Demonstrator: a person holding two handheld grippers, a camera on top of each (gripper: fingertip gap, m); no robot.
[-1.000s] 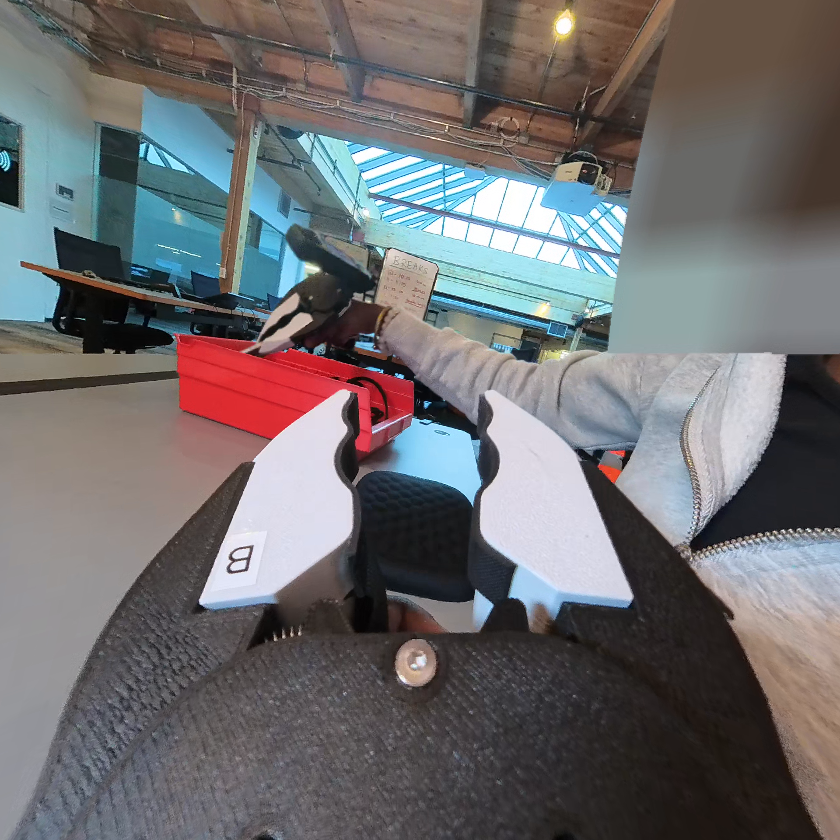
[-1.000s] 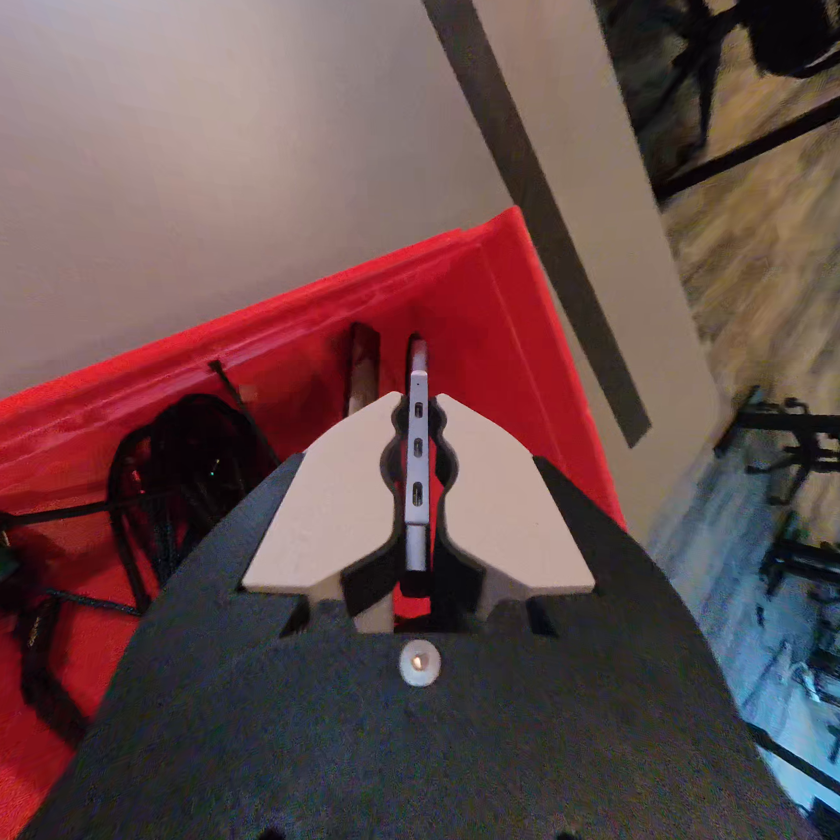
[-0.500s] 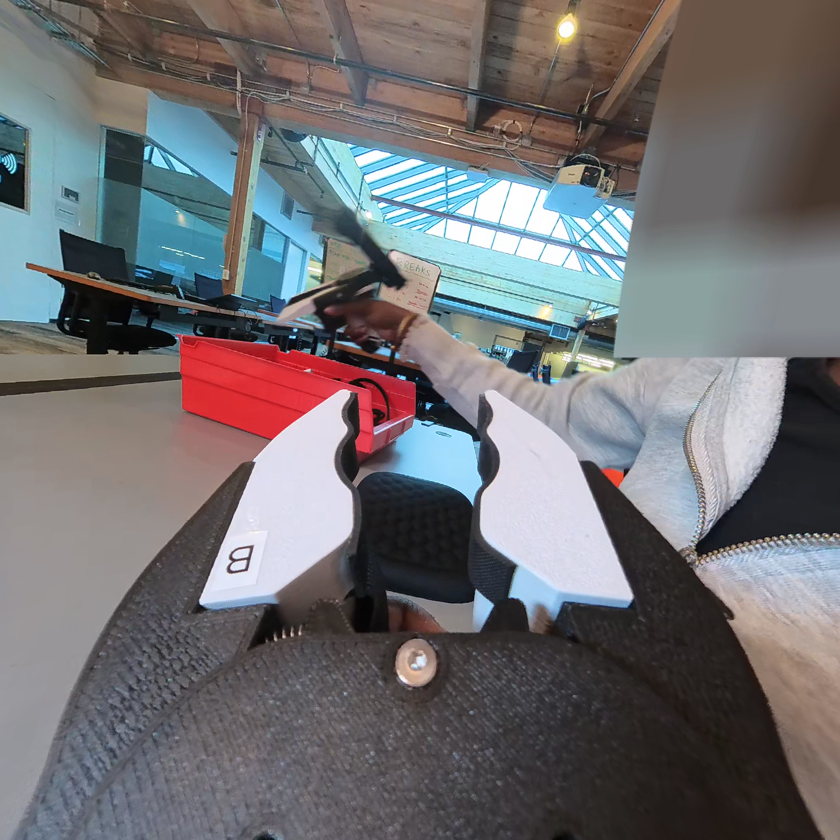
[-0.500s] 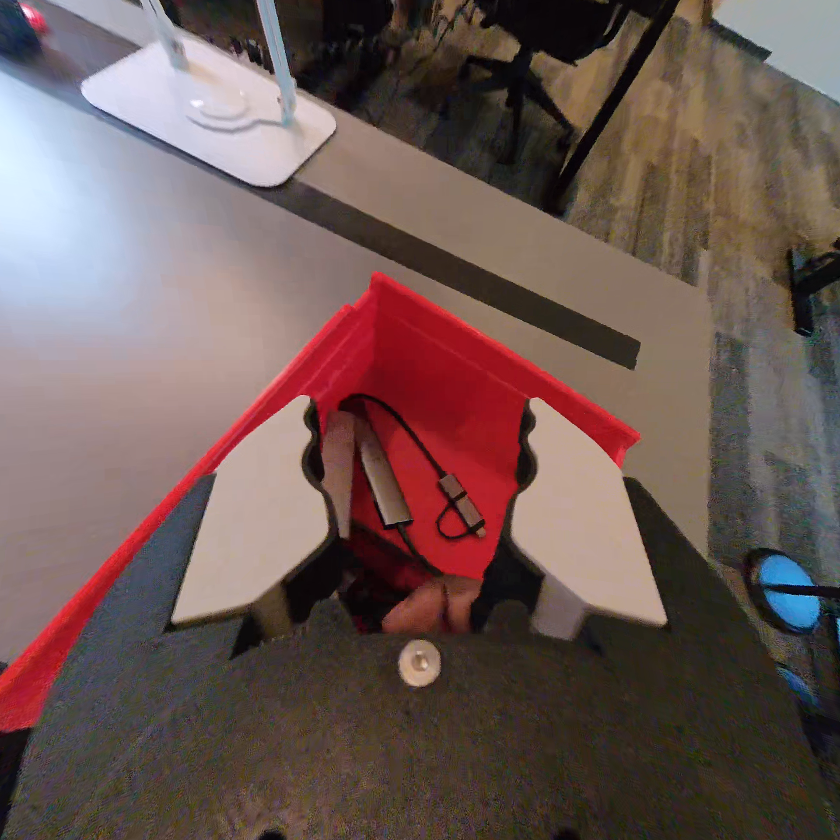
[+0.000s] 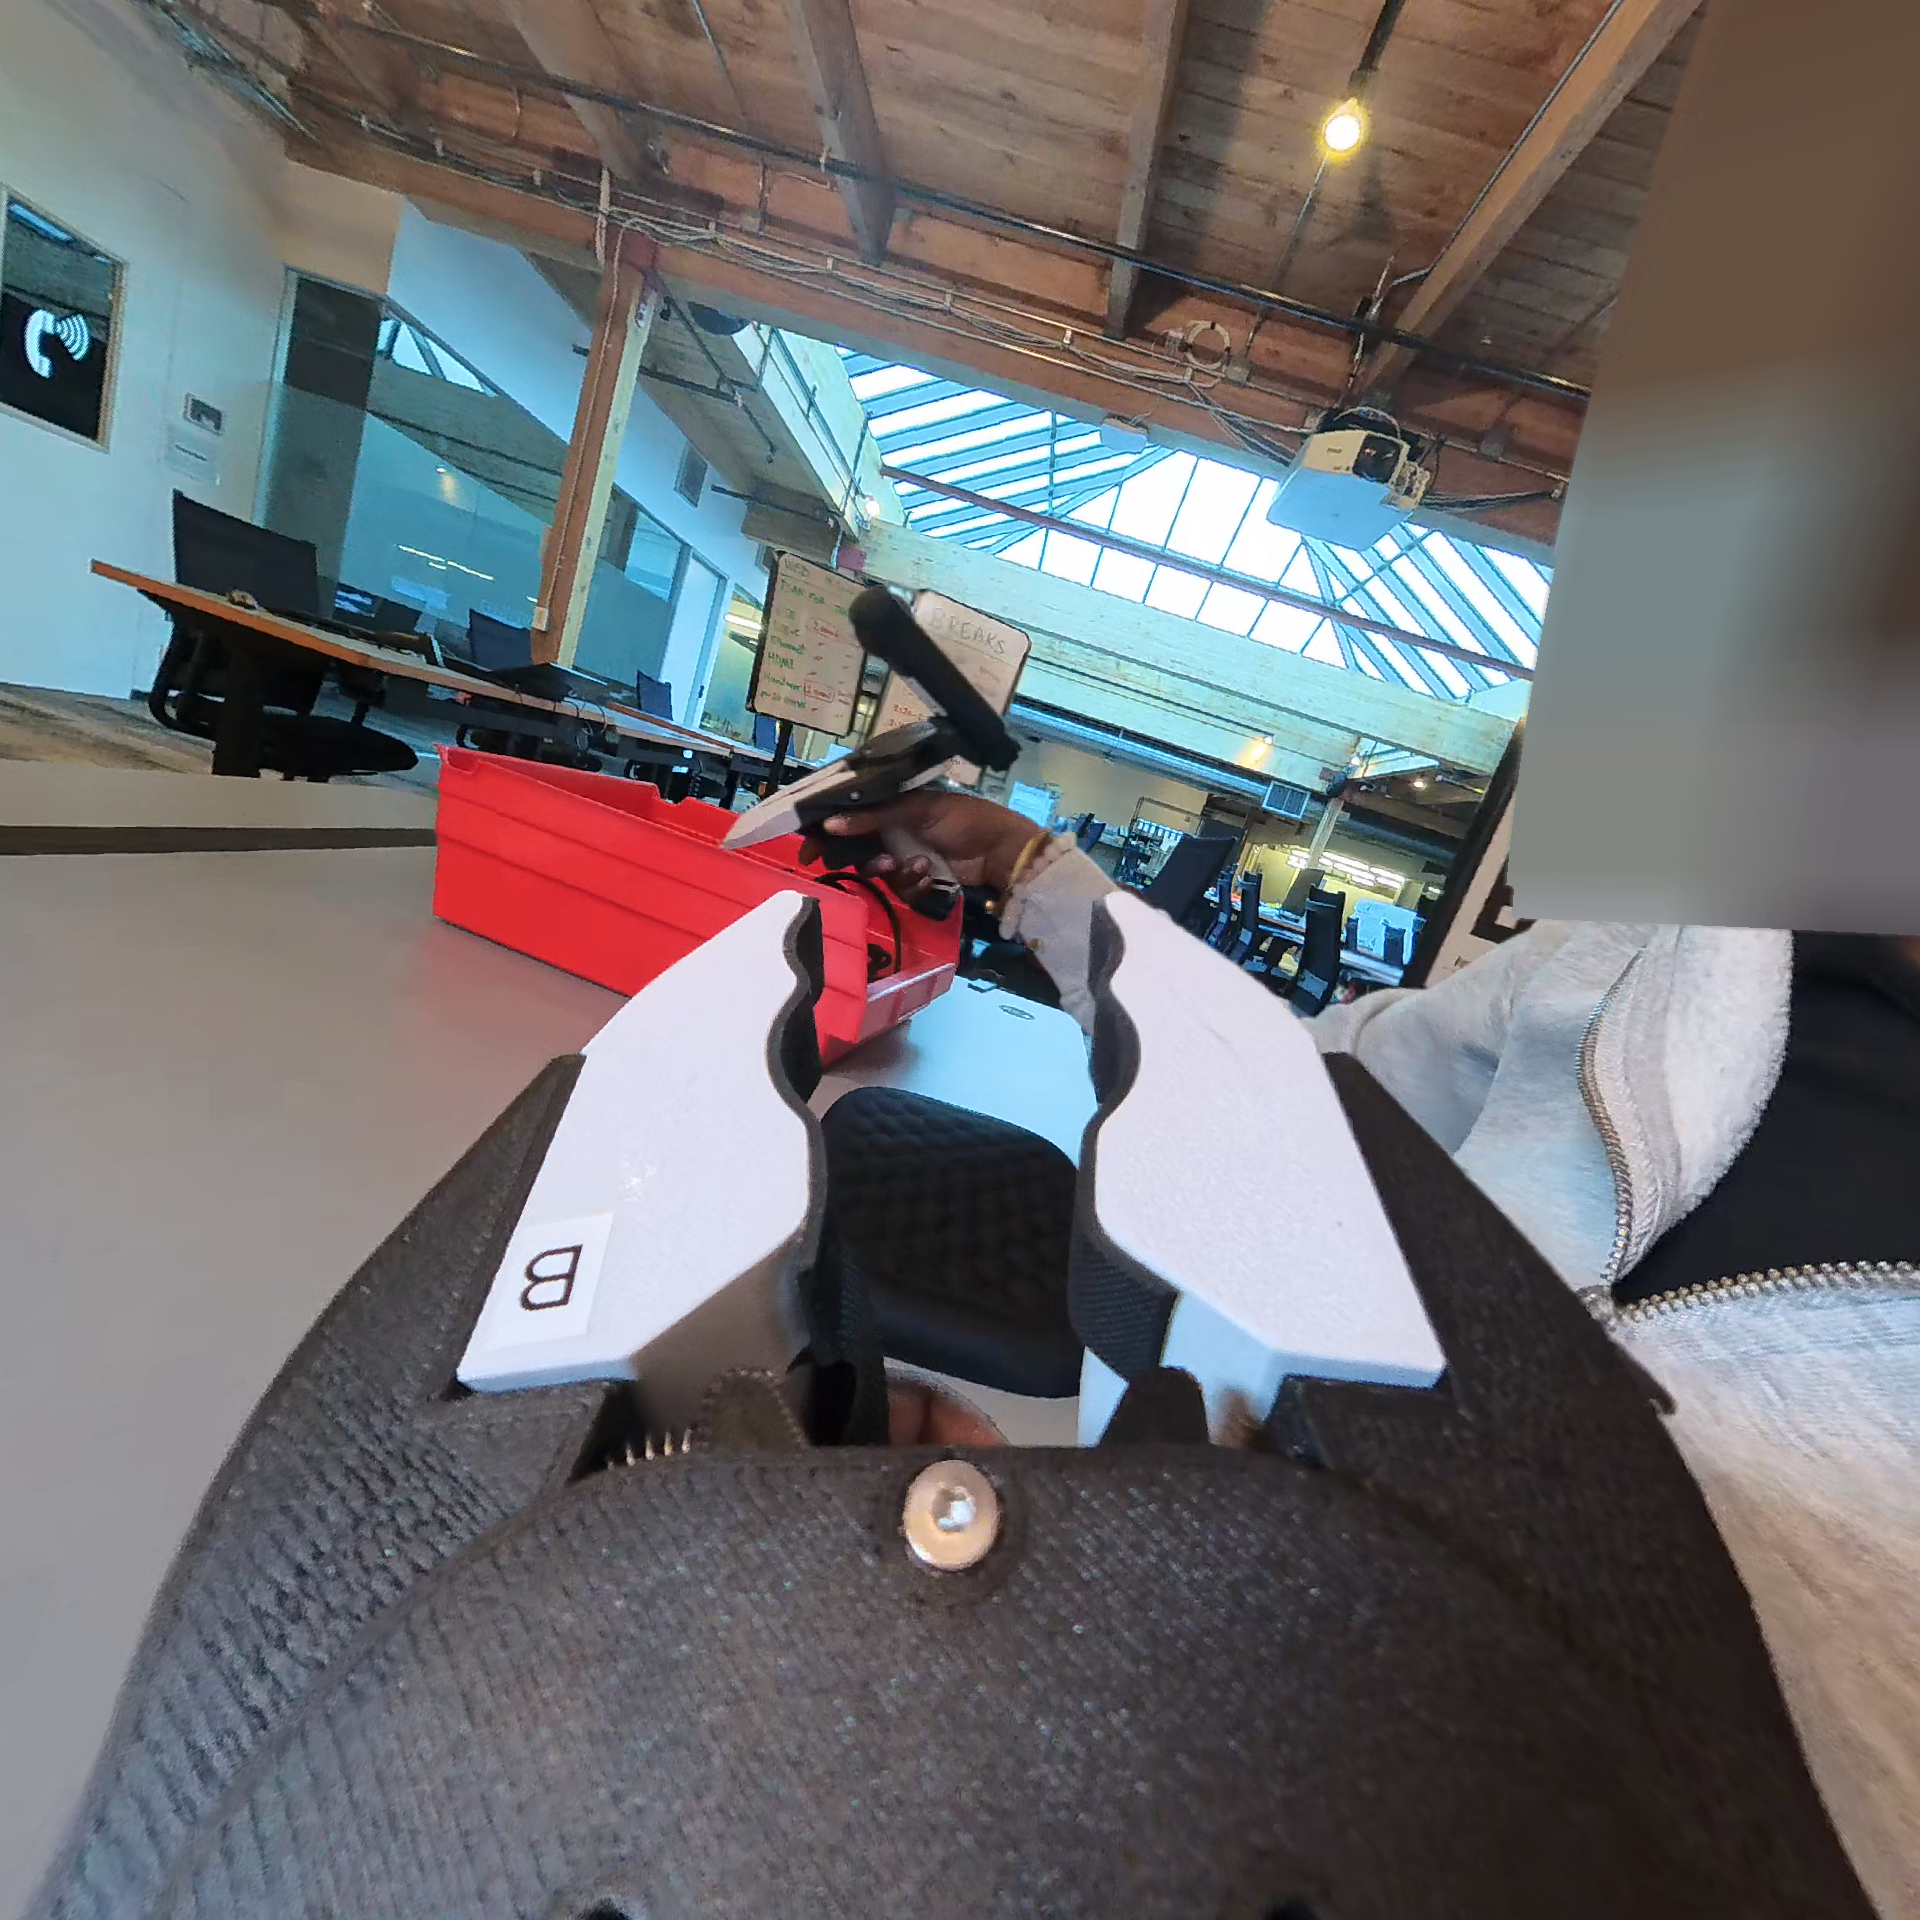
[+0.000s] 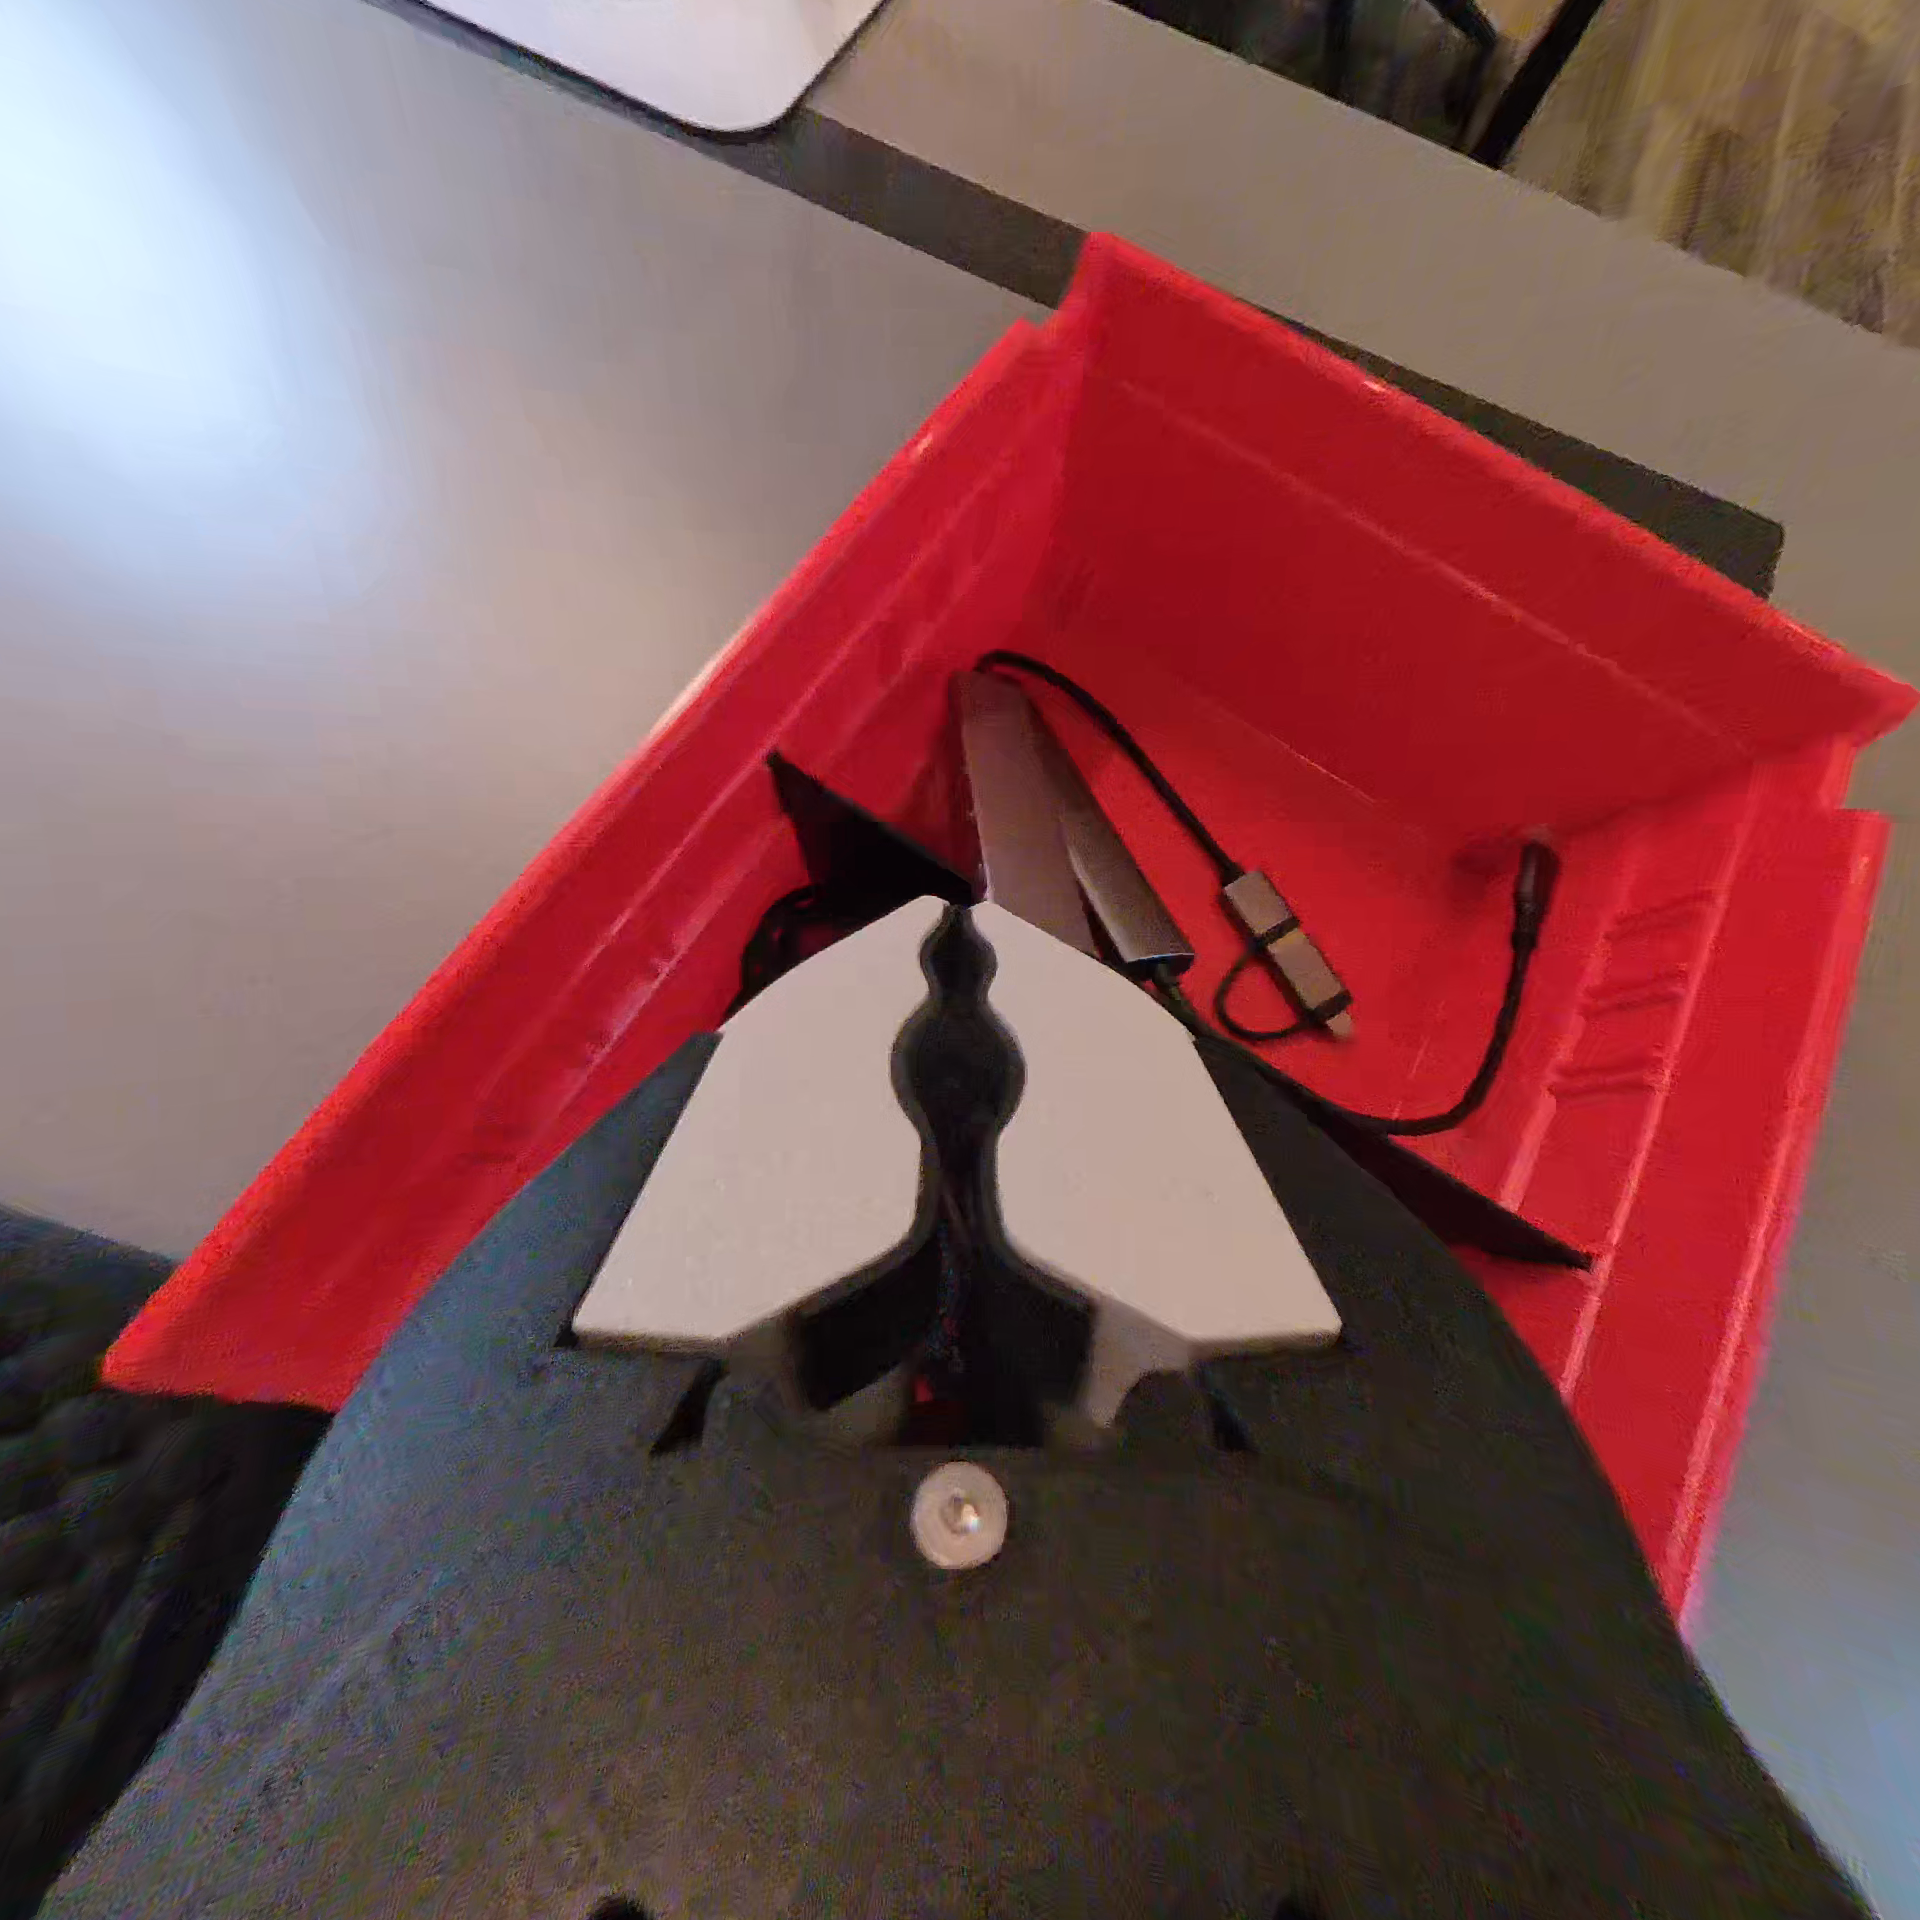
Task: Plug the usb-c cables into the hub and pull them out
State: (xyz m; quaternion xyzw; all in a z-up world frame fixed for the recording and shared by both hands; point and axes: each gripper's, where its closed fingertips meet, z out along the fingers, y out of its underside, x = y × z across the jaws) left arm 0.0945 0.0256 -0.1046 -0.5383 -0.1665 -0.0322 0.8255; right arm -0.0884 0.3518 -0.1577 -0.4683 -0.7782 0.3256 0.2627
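My right tongs (image 6: 954, 920) are pressed shut, empty, above the red plastic bin (image 6: 1351, 540) holding the slim grey hub (image 6: 1117, 883); my left tongs (image 5: 951, 1023) gape wide over the grey tabletop (image 5: 208, 1039).

Grey table (image 5: 208, 1039) — bearing a red bin (image 5: 582, 883). White flat base (image 6: 675, 52) at the far edge. Background: whiteboard (image 5: 810, 655), ceiling projector (image 5: 1345, 483), office chairs (image 5: 260, 665) — wooden beams overhead.

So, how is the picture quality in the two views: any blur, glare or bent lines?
Left wrist view: mostly sharp, bright skylight behind, wide-angle bending toward the edges, a grey patch laid over the top right corner. Right wrist view: slightly soft, most at the edges; pale glare on the table; the red bin glows strongly; the hub inside stays readable.
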